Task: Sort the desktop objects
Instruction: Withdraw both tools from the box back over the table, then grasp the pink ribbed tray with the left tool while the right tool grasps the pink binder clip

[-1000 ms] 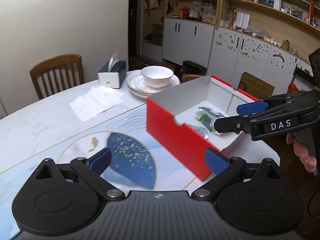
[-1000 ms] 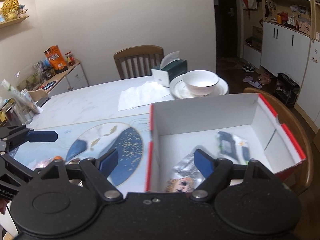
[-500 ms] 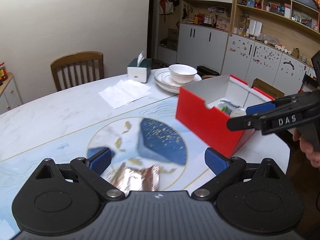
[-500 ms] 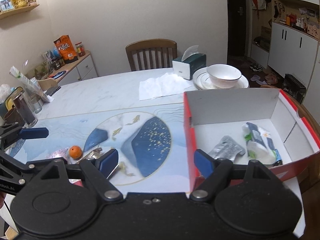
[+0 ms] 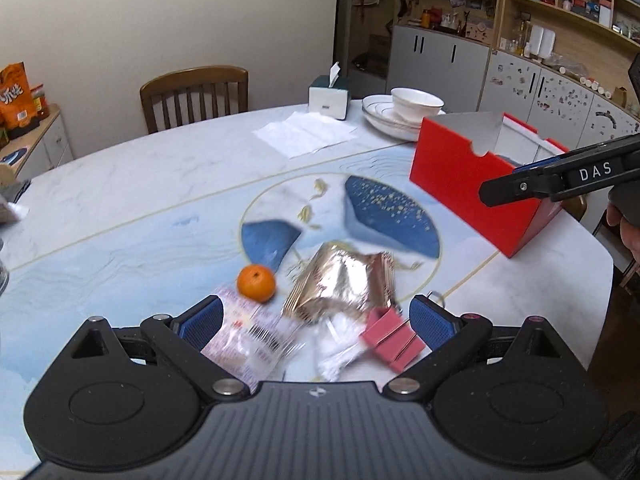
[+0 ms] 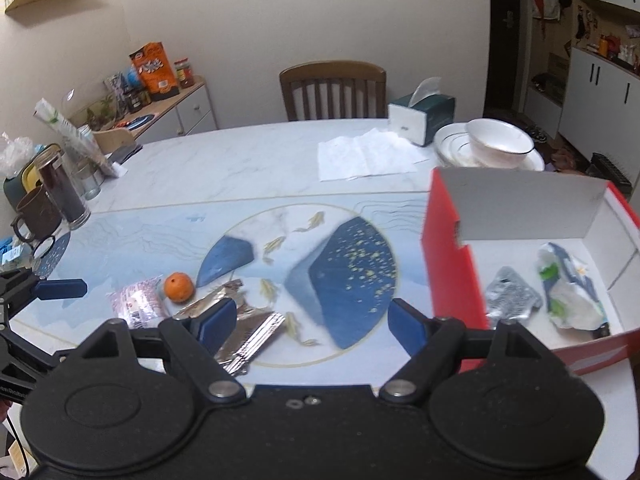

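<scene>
With both claws, left (image 5: 314, 318) and right (image 6: 310, 324), gaping and empty, fetching is in hand; next, pinch the foil packet (image 5: 344, 282) for the red box (image 6: 448, 264).

Small round orange fruit (image 5: 256, 283), crinkled gold foil packet (image 5: 340, 282), pink metal binder clip (image 5: 392, 338), red-walled white-lined cardboard box (image 6: 448, 264), blue fish-patterned table mat (image 6: 160, 236).

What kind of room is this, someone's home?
Most likely a home dining room: a wooden chair at a marble-look table, a bowl on stacked plates, and cupboards with cluttered shelves.
</scene>
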Demonstrator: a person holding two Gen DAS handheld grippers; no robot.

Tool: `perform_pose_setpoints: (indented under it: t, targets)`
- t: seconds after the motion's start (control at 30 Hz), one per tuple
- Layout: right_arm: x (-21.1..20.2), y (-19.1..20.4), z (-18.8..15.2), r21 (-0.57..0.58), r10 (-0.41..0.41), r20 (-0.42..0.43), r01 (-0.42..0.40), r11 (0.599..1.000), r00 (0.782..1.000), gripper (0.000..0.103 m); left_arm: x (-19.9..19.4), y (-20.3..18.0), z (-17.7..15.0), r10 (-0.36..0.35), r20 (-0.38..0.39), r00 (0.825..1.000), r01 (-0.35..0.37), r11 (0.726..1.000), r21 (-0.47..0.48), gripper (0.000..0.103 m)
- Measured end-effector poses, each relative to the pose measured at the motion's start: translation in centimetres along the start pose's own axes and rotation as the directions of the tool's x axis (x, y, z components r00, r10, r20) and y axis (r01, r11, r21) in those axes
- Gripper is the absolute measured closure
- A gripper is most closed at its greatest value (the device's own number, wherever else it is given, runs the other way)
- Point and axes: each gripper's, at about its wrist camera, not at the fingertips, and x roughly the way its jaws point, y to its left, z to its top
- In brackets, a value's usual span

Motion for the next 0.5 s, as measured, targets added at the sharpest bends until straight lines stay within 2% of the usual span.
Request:
perform_pose_setpoints:
  t: [0.23,0.5]
  targets:
    - [1.8,1.9,-1.0,-0.028,0.019,-0.053,-0.021,0.999,0.998,0.020,0.8,-0.8,-2.3,-0.026,-0.038,0.999,0.029,0.997,0.070,0.003]
    - [3.9,4.2,-2.6,-0.072,0.049,-0.128,-0.058,0.996,0.991,0.020,2.3,-3.3,-5.0,-0.102,-0.090,0.991,0.117,0.978,0.172,0.004]
